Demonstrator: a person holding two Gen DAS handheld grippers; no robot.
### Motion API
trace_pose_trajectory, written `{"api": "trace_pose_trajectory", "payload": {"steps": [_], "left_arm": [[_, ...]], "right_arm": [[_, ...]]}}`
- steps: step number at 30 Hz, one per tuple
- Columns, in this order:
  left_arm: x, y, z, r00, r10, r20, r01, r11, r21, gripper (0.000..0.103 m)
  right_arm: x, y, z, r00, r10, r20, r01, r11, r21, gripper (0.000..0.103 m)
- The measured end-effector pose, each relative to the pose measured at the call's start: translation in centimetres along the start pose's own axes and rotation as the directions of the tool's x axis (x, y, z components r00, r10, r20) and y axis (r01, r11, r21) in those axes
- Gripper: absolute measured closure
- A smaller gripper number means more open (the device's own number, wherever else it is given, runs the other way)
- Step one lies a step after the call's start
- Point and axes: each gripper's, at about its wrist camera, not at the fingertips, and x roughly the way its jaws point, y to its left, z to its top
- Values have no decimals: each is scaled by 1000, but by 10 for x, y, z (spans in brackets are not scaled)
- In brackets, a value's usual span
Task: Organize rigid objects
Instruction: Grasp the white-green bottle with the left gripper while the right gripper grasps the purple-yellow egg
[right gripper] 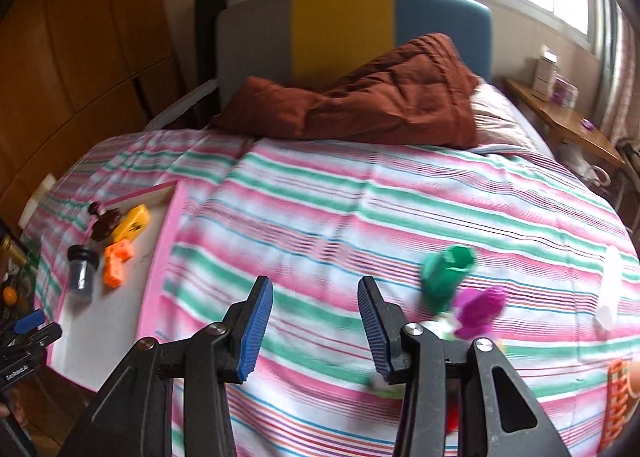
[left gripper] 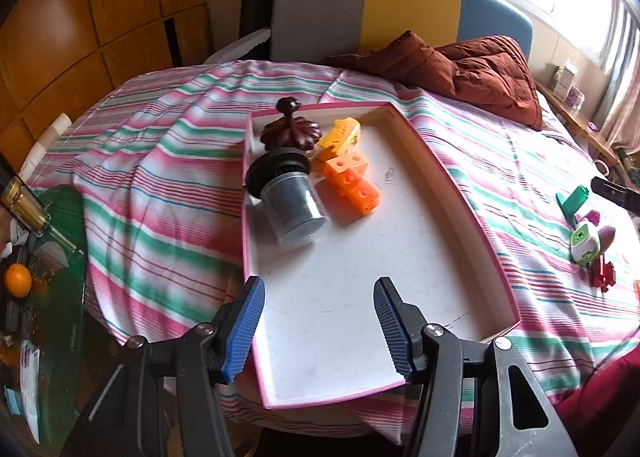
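A pink-rimmed white tray (left gripper: 452, 177) lies on the striped bed. In it are a dark lidded jar (left gripper: 290, 197) on its side, a brown carved lid (left gripper: 292, 129), a yellow toy (left gripper: 340, 135) and orange blocks (left gripper: 352, 181). My left gripper (left gripper: 318, 331) is open and empty over the tray's near end. My right gripper (right gripper: 316, 327) is open and empty above the bedspread. To its right lie a green piece (right gripper: 446, 271) and a purple toy (right gripper: 480, 311). The tray (right gripper: 160, 269) shows at the left of the right wrist view.
A brown quilt (right gripper: 380, 97) lies at the headboard. A white-green toy (left gripper: 586, 241), a red toy (left gripper: 602, 275) and a green piece (left gripper: 574, 199) lie on the bed's right. A glass table (left gripper: 48, 277) with a bottle and an orange stands left. An orange ladder-like piece (right gripper: 618, 401) lies far right.
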Motion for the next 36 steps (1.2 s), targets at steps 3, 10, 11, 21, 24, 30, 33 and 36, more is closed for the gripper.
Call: {"api": "trace_pose_trajectory", "payload": {"steps": [3, 10, 11, 21, 24, 30, 33, 36], "left_arm": [[2, -8, 3, 1000, -29, -10, 29, 999, 15, 45], [2, -47, 13, 996, -89, 1, 88, 991, 101, 45], [3, -55, 15, 995, -99, 0, 99, 988, 119, 45], [19, -148, 19, 968, -235, -88, 250, 919, 304, 45], [23, -180, 20, 950, -288, -119, 312, 884, 348, 43], [24, -245, 27, 910, -393, -131, 410, 808, 424, 19], [34, -278, 31, 910, -389, -140, 406, 777, 481, 19], [48, -306, 33, 901, -395, -179, 429, 751, 502, 20]], "right_arm": [[-10, -36, -3, 998, -57, 17, 55, 996, 74, 59], [-35, -139, -25, 979, -188, 78, 132, 877, 462, 59], [-37, -153, -31, 975, -208, 80, 136, 839, 526, 59], [-45, -188, -46, 976, -172, 135, 23, 695, 719, 56], [-42, -185, -45, 980, -154, 127, 20, 711, 703, 56], [-38, -188, -48, 985, -126, 121, 1, 700, 714, 56], [-36, -188, -48, 987, -113, 116, -4, 700, 714, 56], [-33, -187, -46, 989, -98, 106, -6, 707, 707, 56]]}}
